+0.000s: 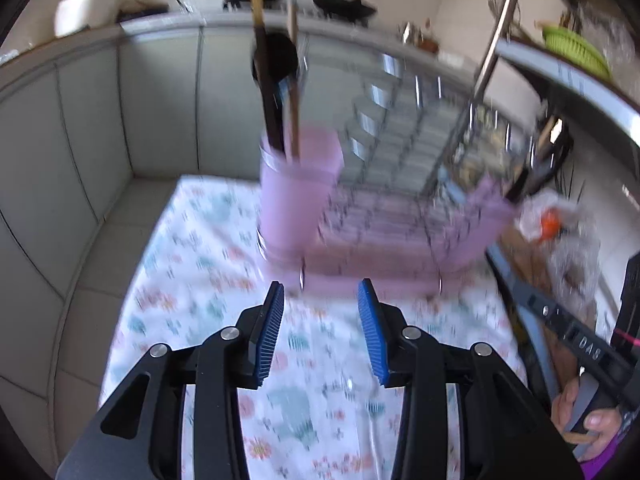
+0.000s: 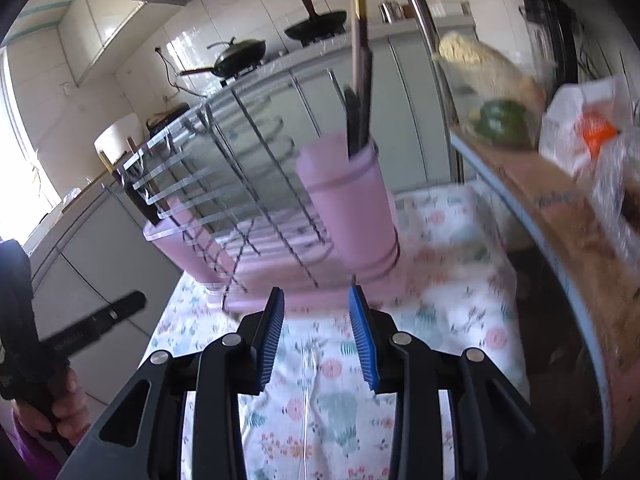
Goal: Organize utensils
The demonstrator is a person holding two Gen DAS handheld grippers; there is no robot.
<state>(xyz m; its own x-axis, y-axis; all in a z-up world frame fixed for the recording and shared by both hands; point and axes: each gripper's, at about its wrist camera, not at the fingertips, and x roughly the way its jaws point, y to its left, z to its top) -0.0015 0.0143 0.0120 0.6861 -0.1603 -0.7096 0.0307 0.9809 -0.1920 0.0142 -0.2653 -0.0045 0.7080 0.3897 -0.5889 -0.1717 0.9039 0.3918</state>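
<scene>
On the bench [image 1: 208, 264], over a floral cloth [image 2: 452, 240], stands a pink dish rack [image 1: 384, 248] with a wire frame; a pink utensil cup [image 1: 298, 196] sits at one end of it, touching the rack. Utensils [image 1: 276, 92] stand upright in that cup: dark handles and wooden ones, the tallest reaching well above the rim. Both views are motion-blurred, so individual pieces cannot be identified.

Left wrist view: the left tongs [image 1: 320, 334] are spread, blue ribbed pads apart, nothing between them, poised above the cloth just short of the rack's near edge. This view alone shows a second pink holder [image 1: 494, 204] at the rack's far right end, a green basket [image 1: 576, 50] on an upper shelf, and, at lower right, the other tool's black body with a hand [image 1: 584, 420] around its grip.

Right wrist view: the right tongs [image 2: 316, 336] are likewise spread and empty, above the cloth near the rack base. Here the cup [image 2: 348, 208] appears right of the wire frame, with its utensils [image 2: 360, 80] seen from the opposite side. Only this view shows a window at far left, a range hood, a shelf board [image 2: 560, 216] at right carrying bagged goods, and a hand [image 2: 64, 408] holding the left tool at lower left.

Two dark pans [image 2: 240, 56] on a distant stove appear in both views.
</scene>
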